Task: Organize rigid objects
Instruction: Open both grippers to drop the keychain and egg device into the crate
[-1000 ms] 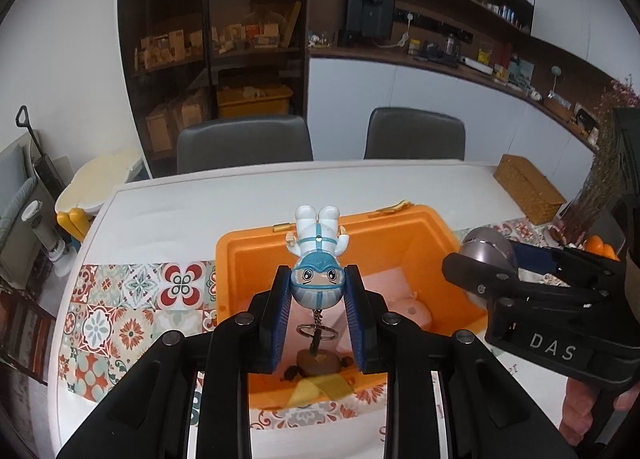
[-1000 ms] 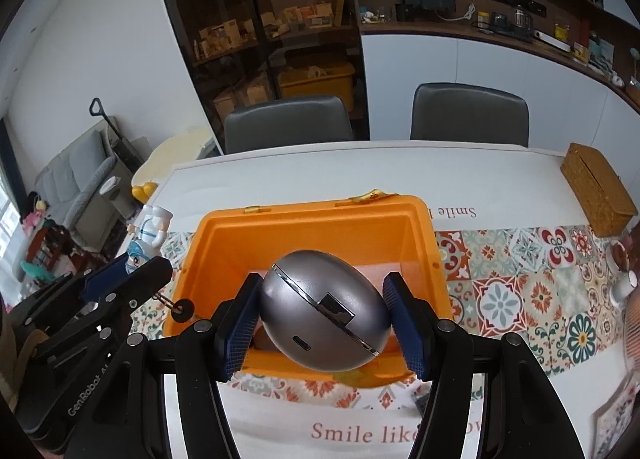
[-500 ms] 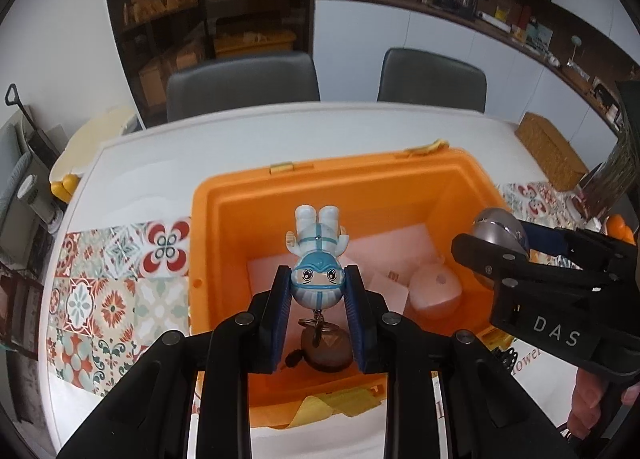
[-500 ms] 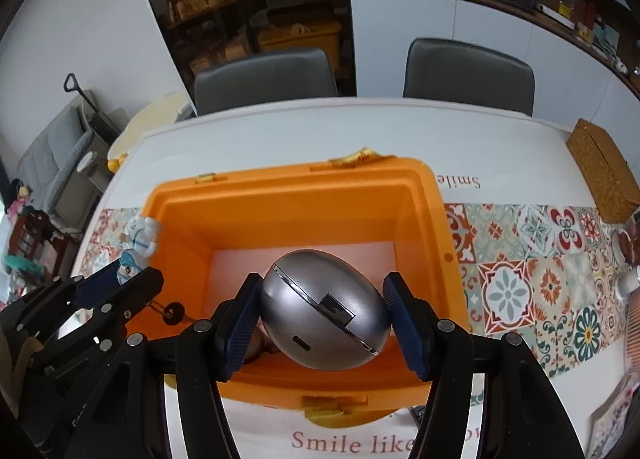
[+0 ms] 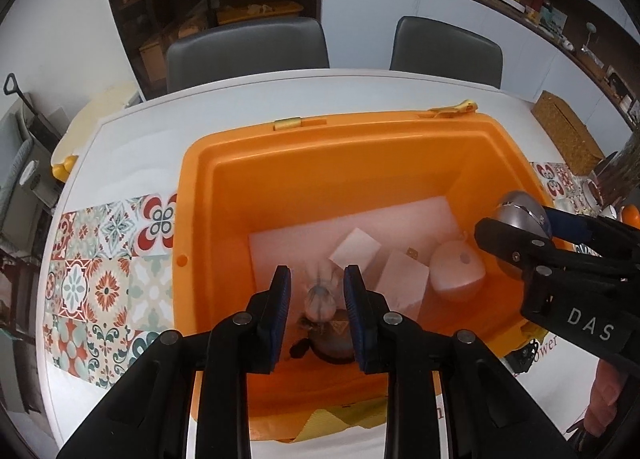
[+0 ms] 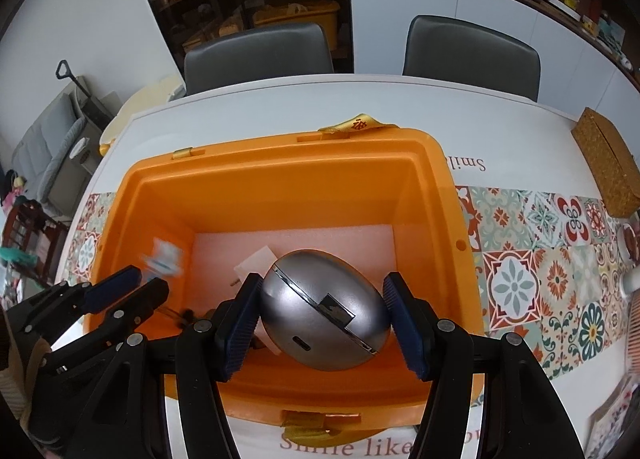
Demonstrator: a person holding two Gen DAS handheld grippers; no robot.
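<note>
An orange bin (image 5: 360, 147) stands on the table, also in the right wrist view (image 6: 280, 187). My left gripper (image 5: 316, 307) is open over the bin's near left part. The blue-and-white figurine (image 5: 320, 295) shows blurred between and below its pads, free of them; it also shows blurred in the right wrist view (image 6: 164, 257). My right gripper (image 6: 324, 319) is shut on a silver egg-shaped object (image 6: 324, 311) above the bin's near right side; it also shows in the left wrist view (image 5: 520, 215).
In the bin lie two white boxes (image 5: 400, 279), a pink ball (image 5: 456, 271) and a brown disc (image 5: 334, 339) on a foam pad. A wicker box (image 6: 608, 163) sits far right on the table. Two grey chairs (image 6: 260, 51) stand behind.
My left gripper has opened and let go of the figurine, which is dropping into the bin. Both grippers moved forward and lower over the bin. The right still holds the silver egg.
</note>
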